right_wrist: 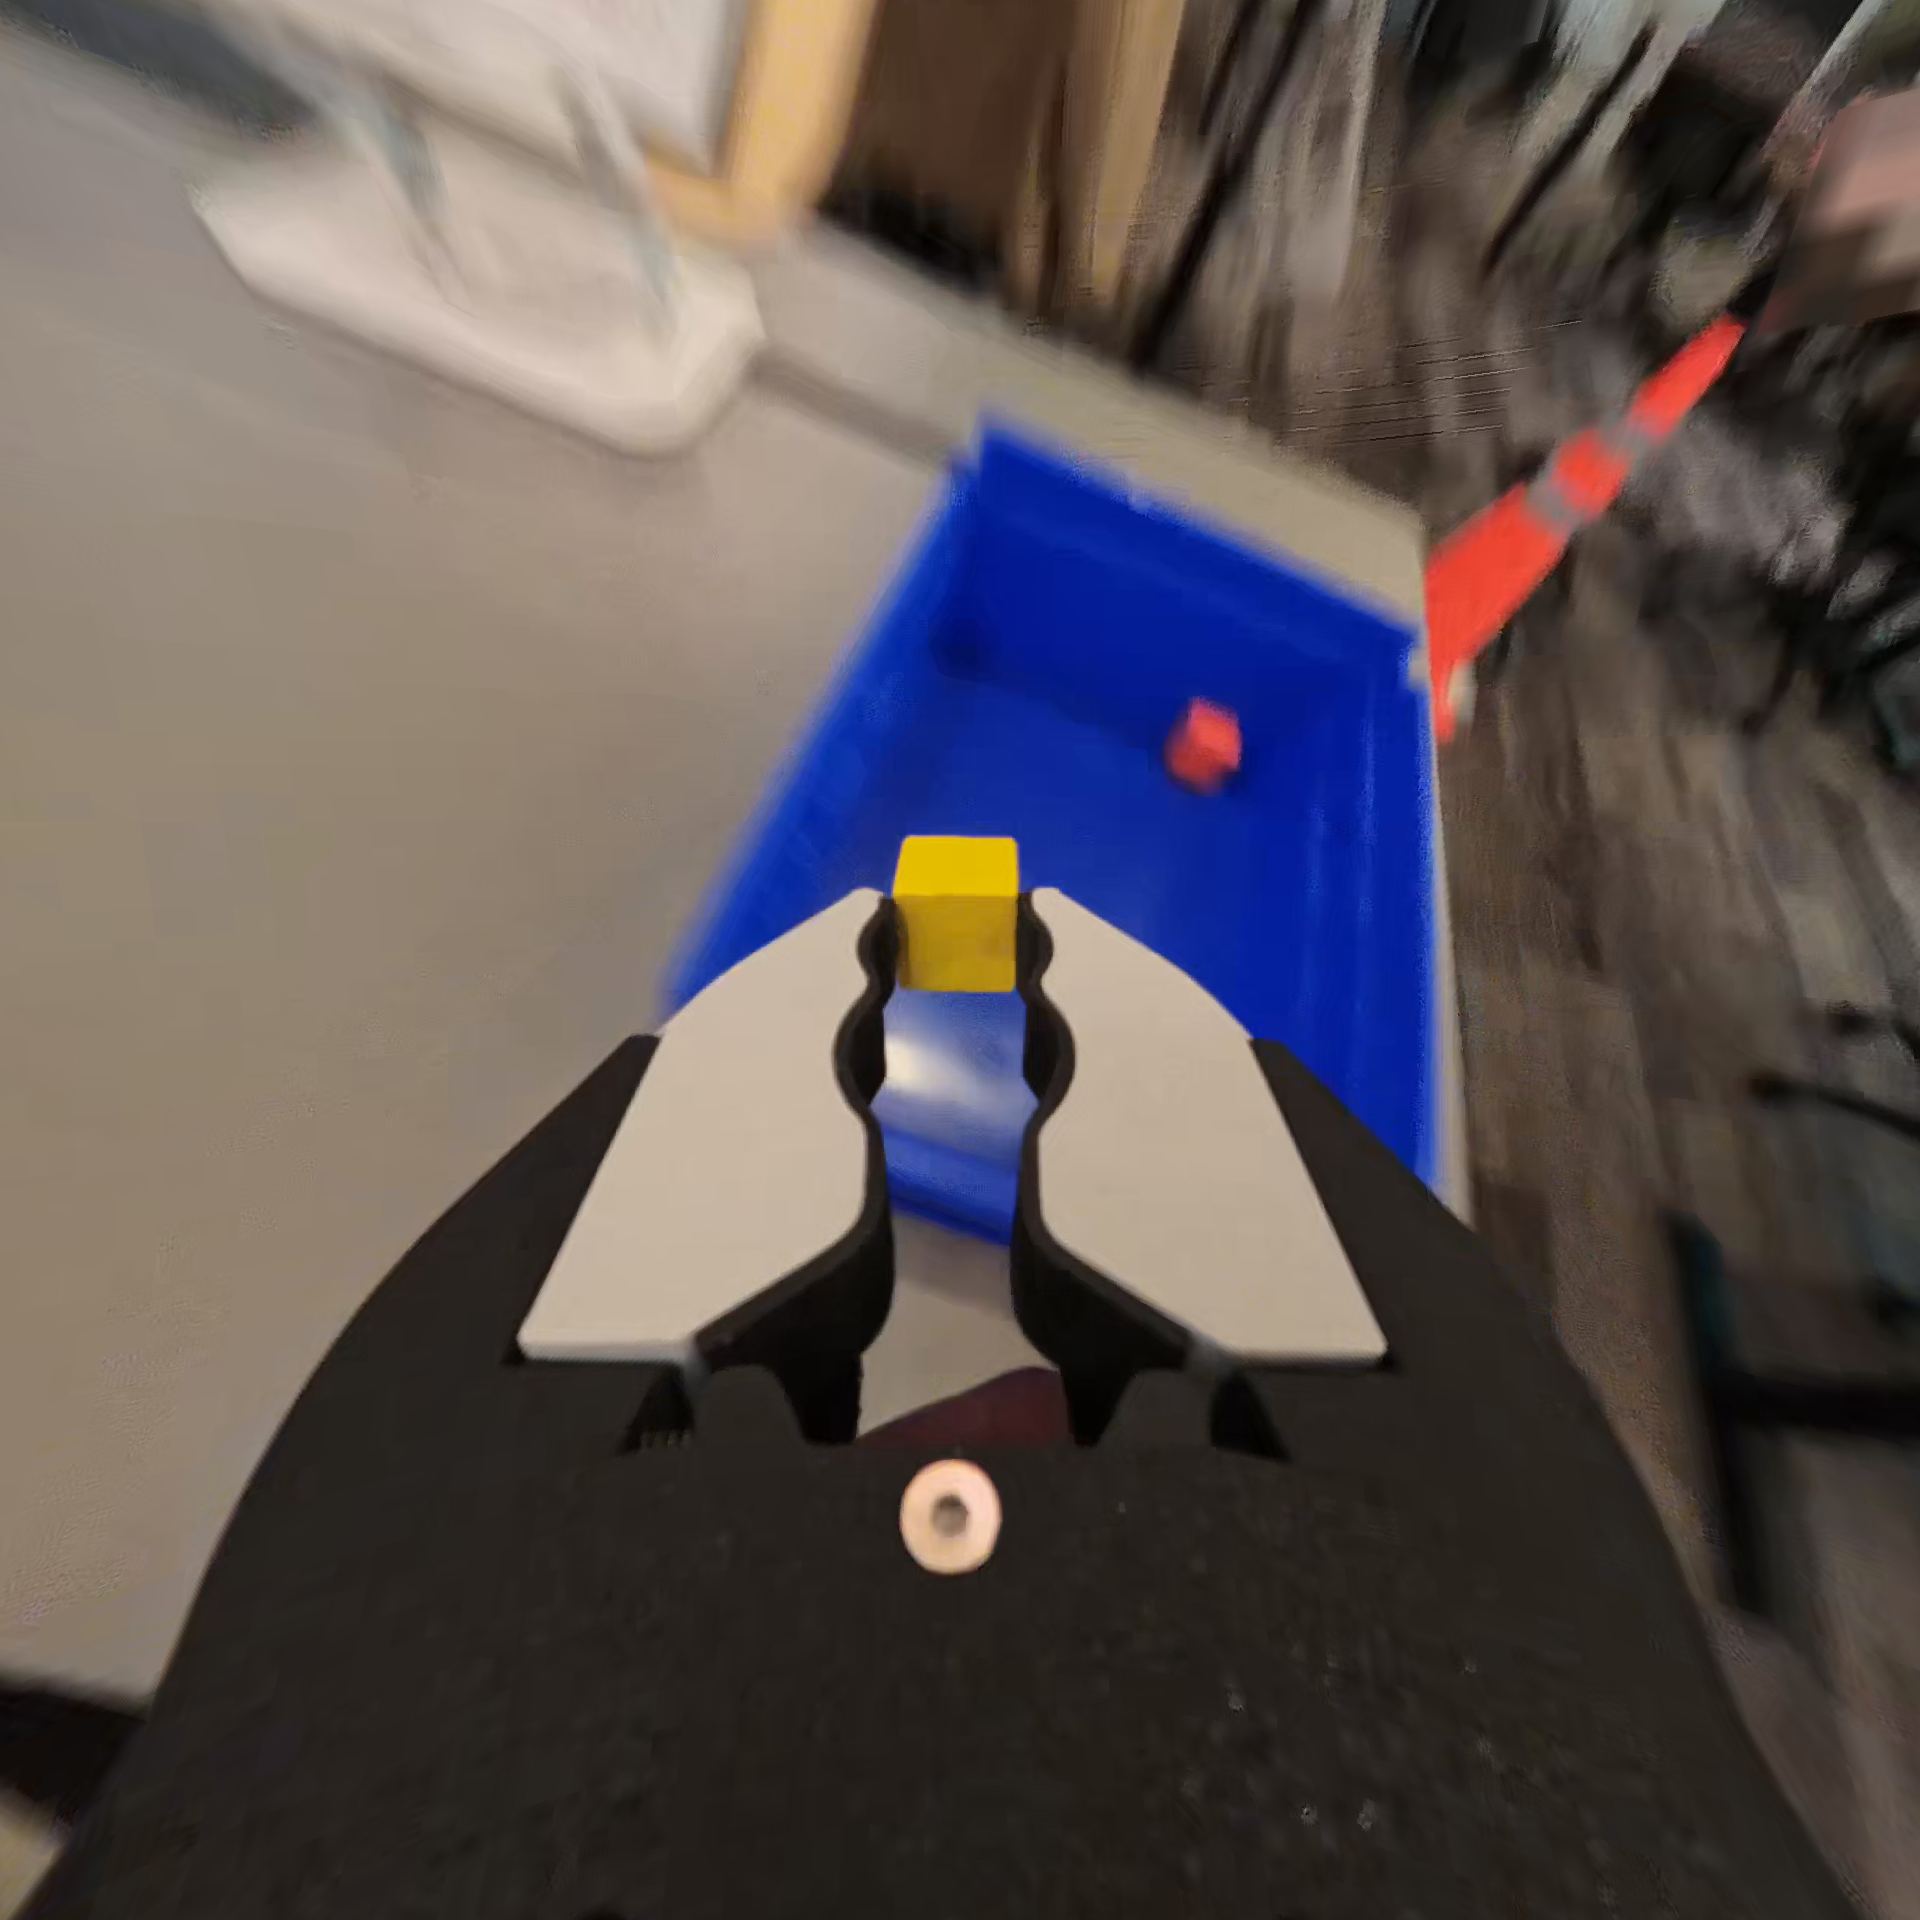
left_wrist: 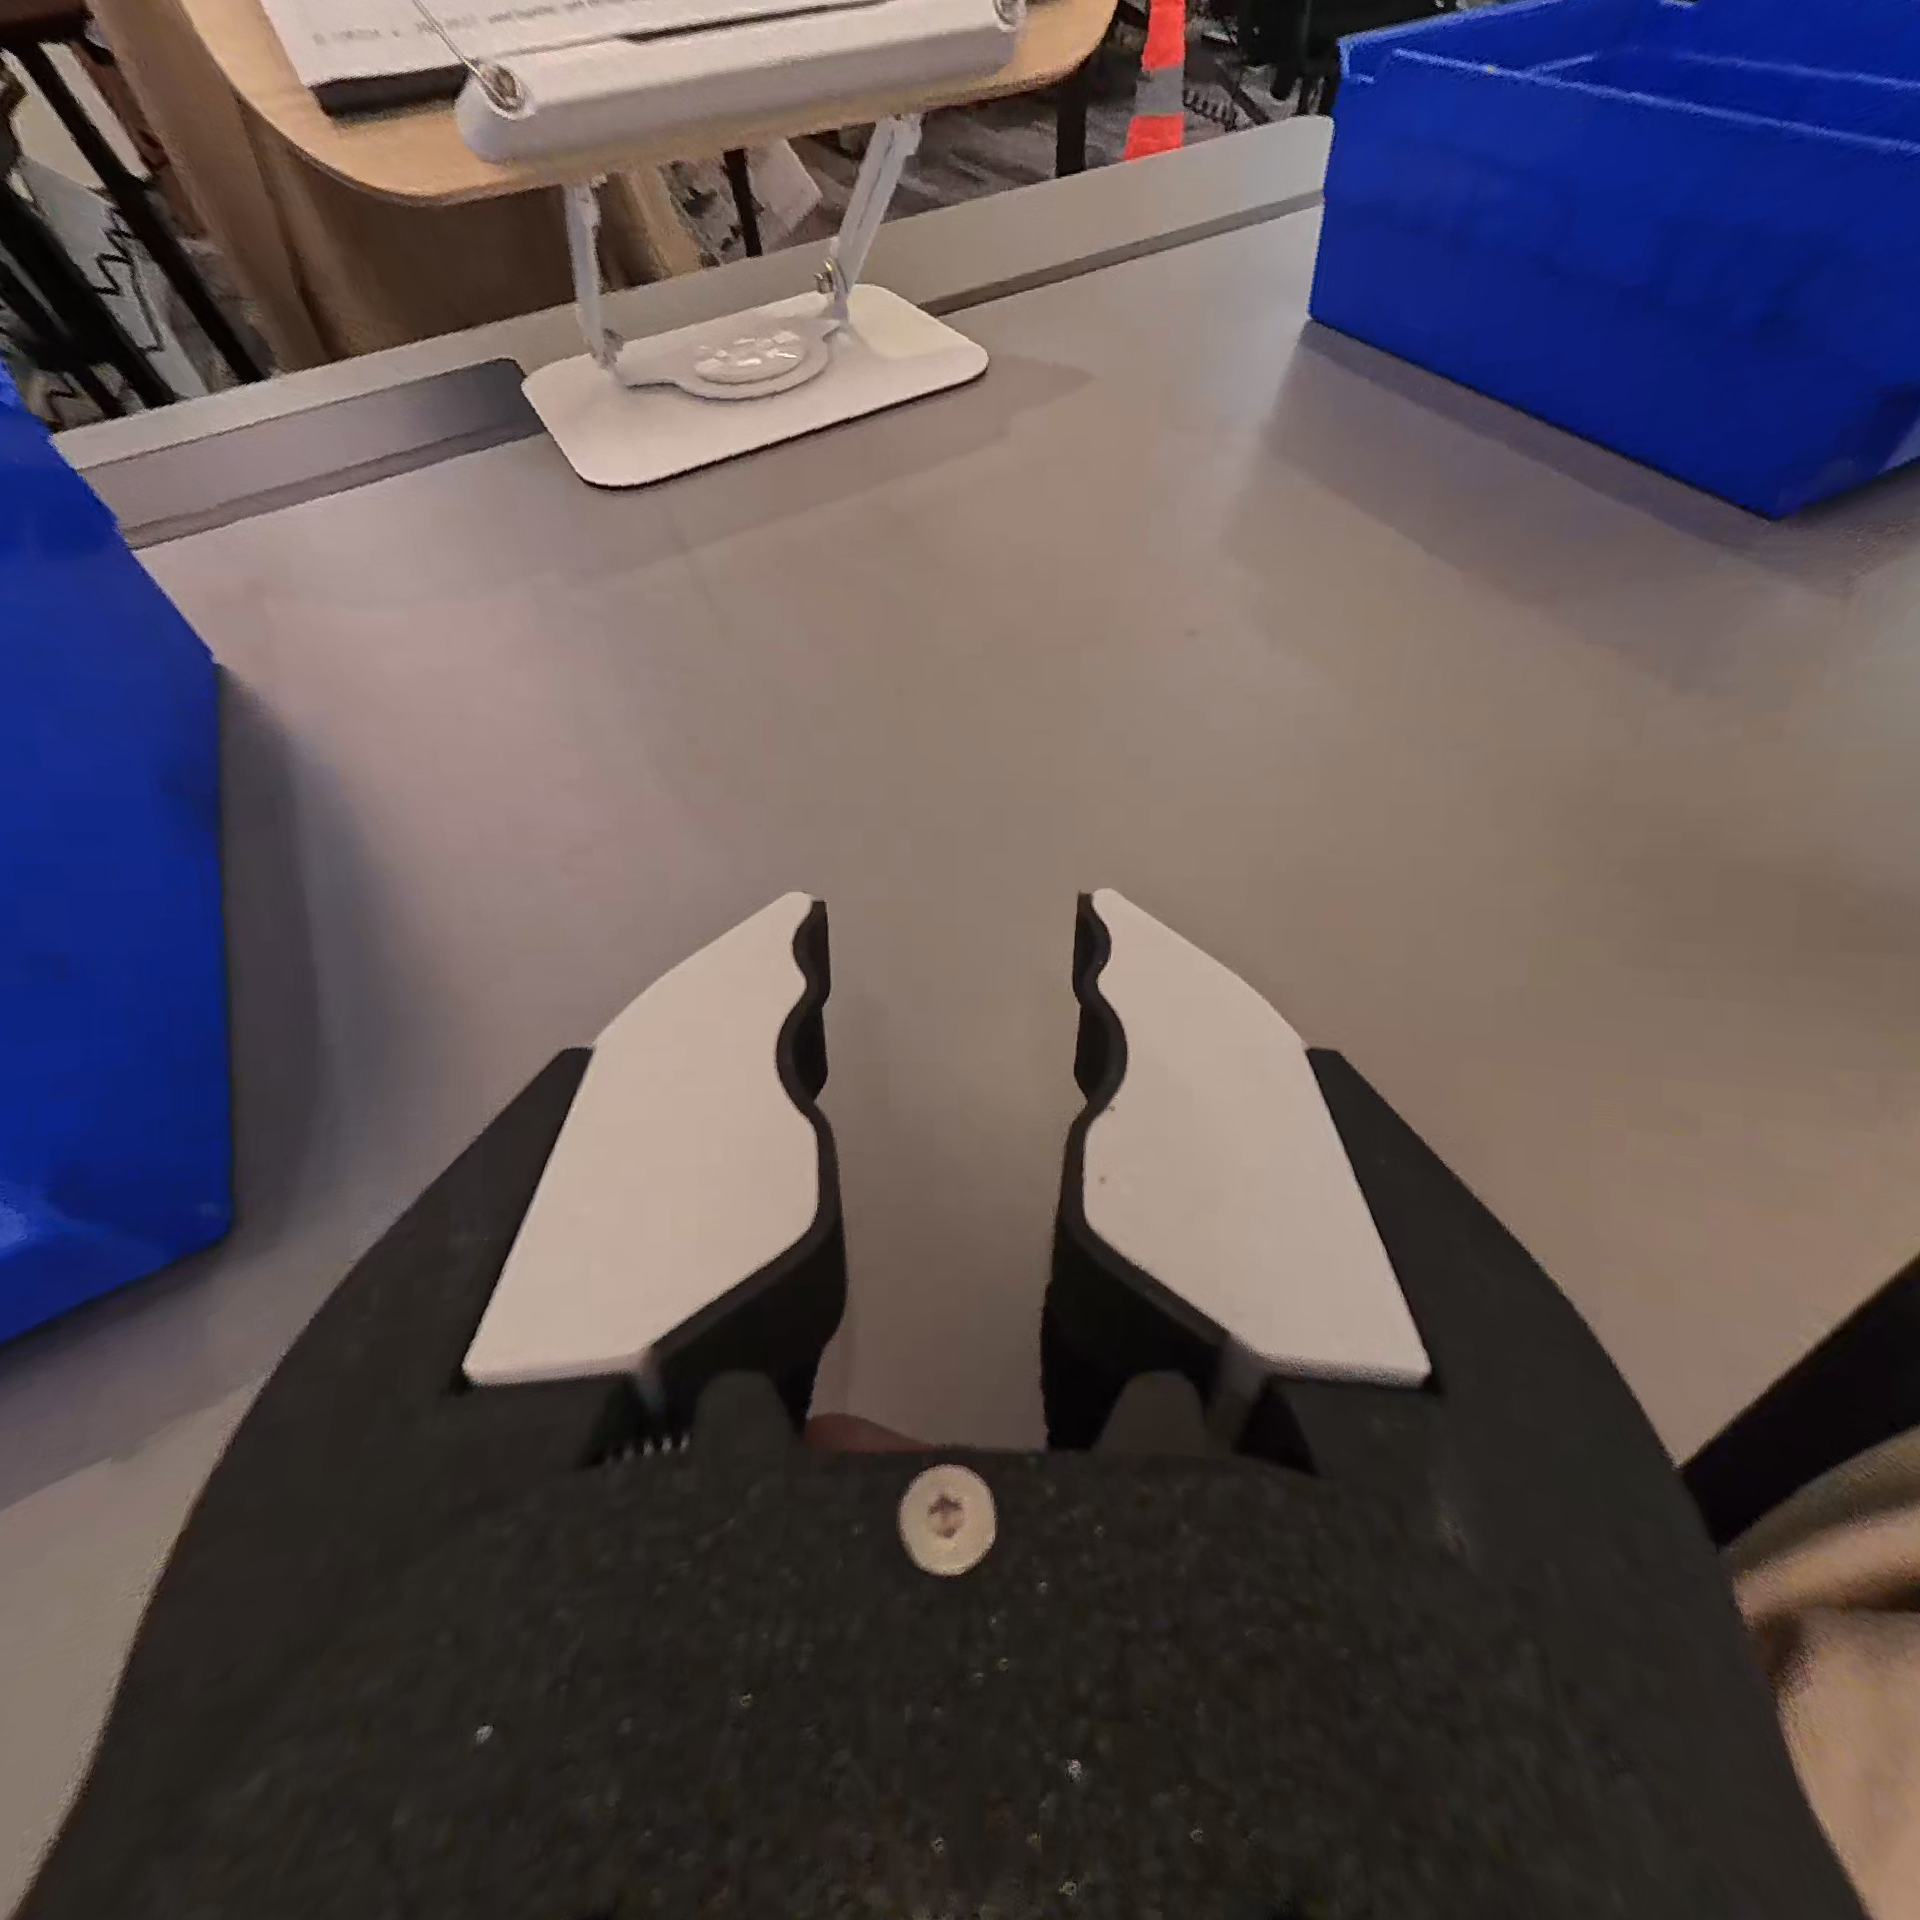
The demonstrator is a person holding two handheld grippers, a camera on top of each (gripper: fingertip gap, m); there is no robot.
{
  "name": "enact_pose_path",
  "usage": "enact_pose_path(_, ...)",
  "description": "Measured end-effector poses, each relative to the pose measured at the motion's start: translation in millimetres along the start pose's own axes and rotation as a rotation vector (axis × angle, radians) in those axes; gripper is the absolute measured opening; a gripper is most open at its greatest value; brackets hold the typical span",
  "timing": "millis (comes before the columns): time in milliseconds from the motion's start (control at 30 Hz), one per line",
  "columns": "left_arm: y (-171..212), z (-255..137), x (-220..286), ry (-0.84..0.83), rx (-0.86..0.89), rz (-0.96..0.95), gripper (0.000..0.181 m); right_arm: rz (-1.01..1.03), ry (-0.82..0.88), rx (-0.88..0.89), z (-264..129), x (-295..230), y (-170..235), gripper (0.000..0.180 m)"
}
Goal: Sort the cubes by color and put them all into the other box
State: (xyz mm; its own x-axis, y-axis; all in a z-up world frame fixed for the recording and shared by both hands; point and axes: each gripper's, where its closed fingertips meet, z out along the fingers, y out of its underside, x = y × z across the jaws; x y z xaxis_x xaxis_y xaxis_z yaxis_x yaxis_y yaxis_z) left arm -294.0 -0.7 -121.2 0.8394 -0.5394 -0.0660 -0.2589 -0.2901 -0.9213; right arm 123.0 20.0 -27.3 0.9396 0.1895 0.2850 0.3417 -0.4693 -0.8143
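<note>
Right wrist view: right tool (right_wrist: pixel 956 914) clamping yellow cube (right_wrist: pixel 956 914) over blue box (right_wrist: pixel 1340 1039), red cube (right_wrist: pixel 1203 744) inside; left tool (left_wrist: pixel 951 914) agape.

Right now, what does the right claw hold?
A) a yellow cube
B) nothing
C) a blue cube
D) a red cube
A: the right claw is shut on a yellow cube at its tips, above the blue box, where a red cube lies on the floor.
</note>
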Motion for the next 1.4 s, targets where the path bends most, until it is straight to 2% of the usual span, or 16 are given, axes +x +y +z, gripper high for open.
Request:
enact_pose_path(100,2.5,2.8,8.9,0.046,-0.019,-0.005,0.046,-0.070,-0.152,-0.503,35.7,44.6,63.8,0.022)
enact_pose_path(233,1.8,3.3,16.8,0.065,-0.027,0.035,0.048,-0.211,-0.222,-0.866,64.7,69.7,118.6,0.022)
enact_pose_path(467,2.3,0.6,20.2,0.081,-0.025,0.050,0.049,-0.276,-0.300,-1.085,86.1,58.8,148.7,0.022)
enact_pose_path(700,5.3,1.7,21.3,0.093,-0.041,0.043,0.050,-0.264,-0.277,-1.130,87.3,68.5,159.1,0.023)
enact_pose_path(767,6.5,2.7,21.0,0.090,-0.046,0.044,0.050,-0.280,-0.272,-1.086,86.6,71.2,152.8,0.034)
enact_pose_path(833,7.5,3.3,19.6,0.086,-0.049,0.039,0.050,-0.279,-0.242,-0.966,83.0,74.2,127.7,0.040)
enact_pose_path(933,4.6,2.2,13.3,0.065,-0.030,0.019,0.050,-0.251,-0.099,-0.591,62.6,70.2,50.3,0.042)
enact_pose_path(1033,2.7,1.5,3.6,0.035,-0.016,-0.011,0.050,-0.110,-0.137,0.020,22.6,-5.1,-37.3,0.039)
enact_pose_path(1100,3.0,1.5,-1.1,0.027,-0.009,-0.044,0.050,0.085,-0.286,0.326,-3.0,-79.2,-59.9,0.034)
enact_pose_path(1133,3.7,1.7,-3.0,0.025,-0.006,-0.062,0.050,0.181,-0.363,0.413,-8.0,-115.4,-58.6,0.034)
enact_pose_path(1200,6.8,2.2,-4.6,0.030,-0.012,-0.092,0.050,0.268,-0.485,0.477,-4.2,-183.5,-40.8,0.034)
enact_pose_path(1233,9.3,2.6,-5.0,0.032,-0.020,-0.101,0.050,0.248,-0.512,0.483,-0.2,-209.2,-30.8,0.034)
enact_pose_path(1333,15.4,1.4,-5.8,0.037,-0.042,-0.106,0.049,0.175,-0.550,0.479,2.6,-248.8,-13.1,0.034)
enact_pose_path(1400,15.9,0.1,-8.1,0.031,-0.043,-0.107,0.049,0.177,-0.571,0.478,-1.2,-257.0,-7.9,0.033)
